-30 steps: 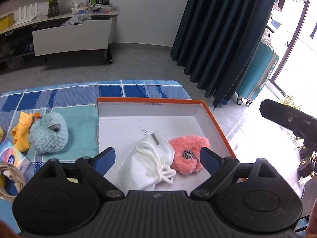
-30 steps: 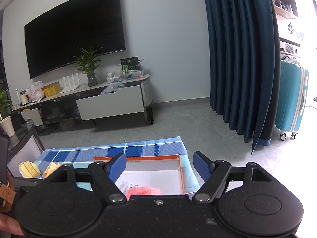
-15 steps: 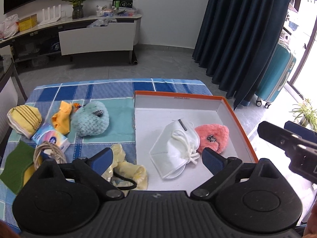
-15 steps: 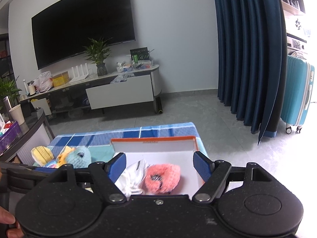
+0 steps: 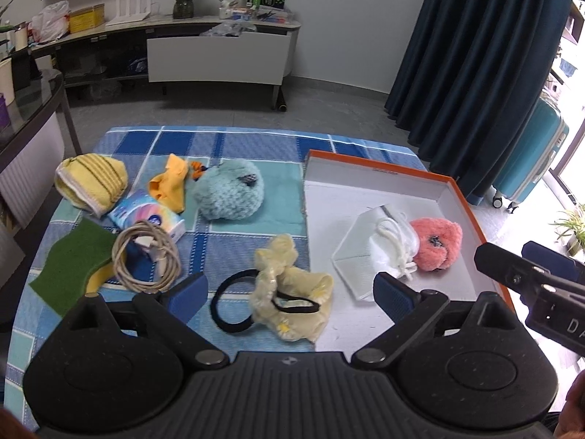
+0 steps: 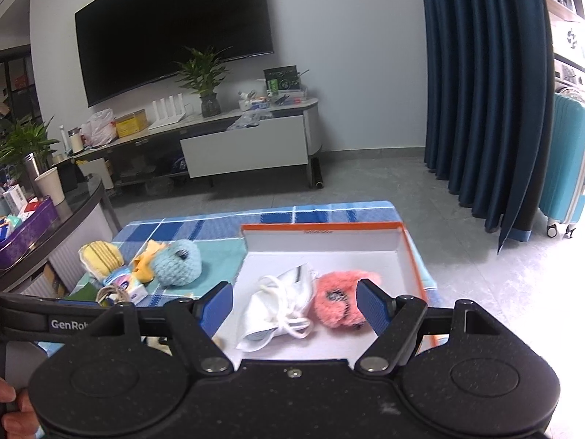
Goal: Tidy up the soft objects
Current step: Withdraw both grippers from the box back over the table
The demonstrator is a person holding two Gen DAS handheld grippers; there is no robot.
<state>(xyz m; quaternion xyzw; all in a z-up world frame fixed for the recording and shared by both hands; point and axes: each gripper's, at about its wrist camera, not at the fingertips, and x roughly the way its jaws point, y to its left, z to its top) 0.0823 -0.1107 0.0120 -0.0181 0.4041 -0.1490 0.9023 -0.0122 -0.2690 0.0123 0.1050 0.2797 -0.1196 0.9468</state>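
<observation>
Left gripper [image 5: 290, 294] jaws spread wide, empty, above pale yellow scrunchie [image 5: 292, 289] and black hair tie [image 5: 234, 305] on blue checked cloth [image 5: 234, 146]. Right gripper [image 6: 294, 305] likewise released, hovering over orange-rimmed box [image 6: 411, 252] holding 2 items: white face mask [image 6: 281, 309] touching pink pom-pom [image 6: 342, 300]. Teal pom-pom [image 5: 228, 194] lies left of box.

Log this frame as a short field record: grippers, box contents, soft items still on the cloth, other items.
left gripper: open, empty, above the yellow scrunchie
right gripper: open, empty, over the box
in box: mask, pink puff
soft on cloth: blue puff, yellow hat, orange fabric
others: cable, tissue pack, green sponge
</observation>
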